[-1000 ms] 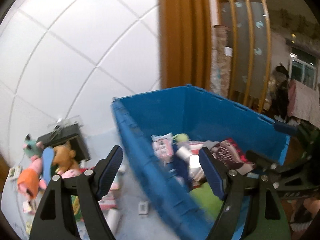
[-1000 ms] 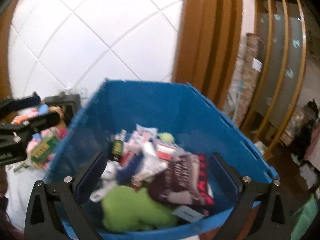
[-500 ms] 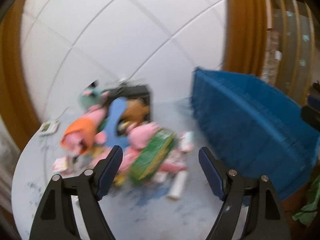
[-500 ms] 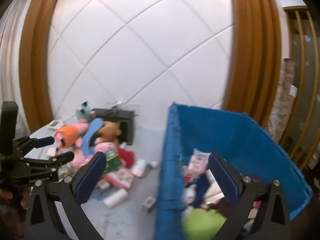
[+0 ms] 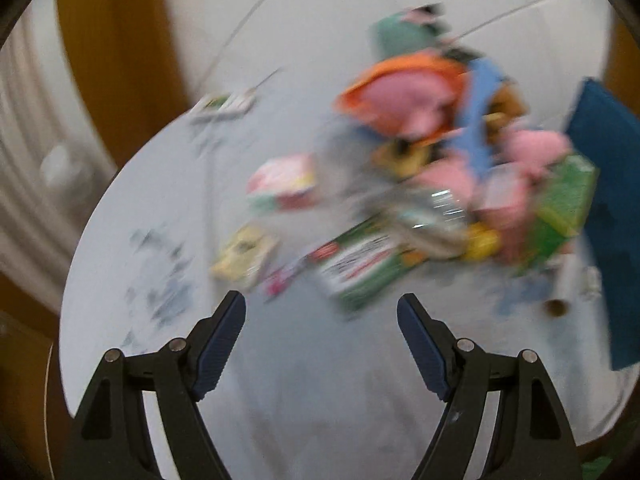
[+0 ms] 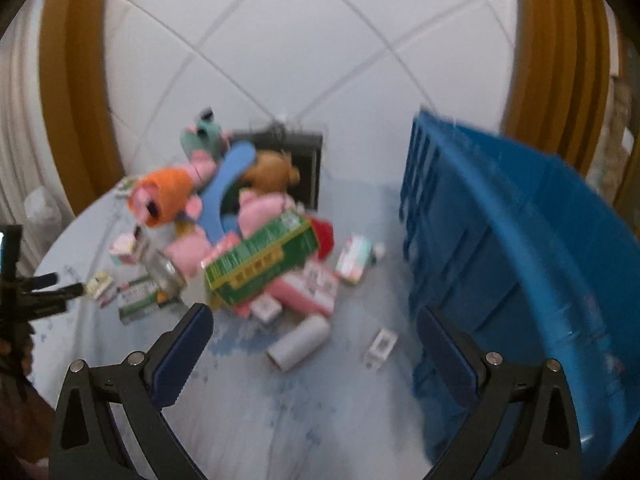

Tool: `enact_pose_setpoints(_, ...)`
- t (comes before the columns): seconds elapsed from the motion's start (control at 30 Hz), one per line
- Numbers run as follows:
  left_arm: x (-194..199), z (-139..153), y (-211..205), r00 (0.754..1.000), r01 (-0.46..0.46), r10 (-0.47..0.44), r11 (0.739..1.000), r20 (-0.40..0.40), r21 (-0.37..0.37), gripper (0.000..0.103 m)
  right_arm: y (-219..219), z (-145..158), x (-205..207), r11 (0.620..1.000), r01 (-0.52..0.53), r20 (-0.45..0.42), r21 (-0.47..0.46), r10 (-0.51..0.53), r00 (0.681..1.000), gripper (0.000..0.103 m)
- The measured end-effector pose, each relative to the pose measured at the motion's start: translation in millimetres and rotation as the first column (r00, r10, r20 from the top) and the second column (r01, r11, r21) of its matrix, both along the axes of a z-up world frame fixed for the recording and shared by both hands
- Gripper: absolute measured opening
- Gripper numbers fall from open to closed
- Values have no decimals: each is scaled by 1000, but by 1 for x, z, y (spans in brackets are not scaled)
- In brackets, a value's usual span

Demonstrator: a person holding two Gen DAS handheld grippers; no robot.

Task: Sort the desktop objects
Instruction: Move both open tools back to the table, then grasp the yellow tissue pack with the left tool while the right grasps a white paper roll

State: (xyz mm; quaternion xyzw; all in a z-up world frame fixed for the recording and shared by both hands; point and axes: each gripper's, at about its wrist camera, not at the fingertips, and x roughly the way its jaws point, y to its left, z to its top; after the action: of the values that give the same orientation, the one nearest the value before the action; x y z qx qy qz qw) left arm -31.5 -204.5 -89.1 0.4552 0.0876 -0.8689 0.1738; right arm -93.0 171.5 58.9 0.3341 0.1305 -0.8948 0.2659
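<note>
Blue-padded left tongs (image 5: 321, 322) and right tongs (image 6: 314, 330) are both held wide open and empty above the pale surface (image 6: 256, 420). The clutter is heaped around the green box (image 6: 262, 264), just beside the blue bin (image 6: 520, 248). One loose item at the pile's edge is best singled out, such as the white roll (image 6: 298, 342), and straddled squarely before the pads are closed.

Matt, worn tabletop (image 6: 248, 412), pale with scuffed blue patches. Ribbed blue plastic crate (image 6: 500, 248), faintly glossy. Soft plush cloth toys (image 6: 176, 192) in pink, orange, teal and brown. Printed glossy cardboard on green box (image 6: 260, 260); smooth paper on white roll (image 6: 298, 342). Matt black plastic gripper arms, ridged dark-blue pads (image 6: 180, 356), small bright metal pins. Varnished wood trim (image 6: 72, 80); smooth white wall tiles (image 6: 280, 40).
</note>
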Motion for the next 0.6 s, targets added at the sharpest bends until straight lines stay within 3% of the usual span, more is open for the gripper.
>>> enact_pose_setpoints(0.13,-5,-35,-47,996,-49,48,999,71,13,78,-12,-38,-14,997,29,86,66,-35,996,103)
enact_pose_setpoints(0.47,-67,-88,-103,982,-52,56,998,181,-25,78,-39,-113,-75,982,87,264,169,-131,956,103)
enact_pose_setpoints(0.6,-87,-109,-111,973,-43,44,999,225,-6,64,-48,-140,-98,969,118,326,218,-186,927,103)
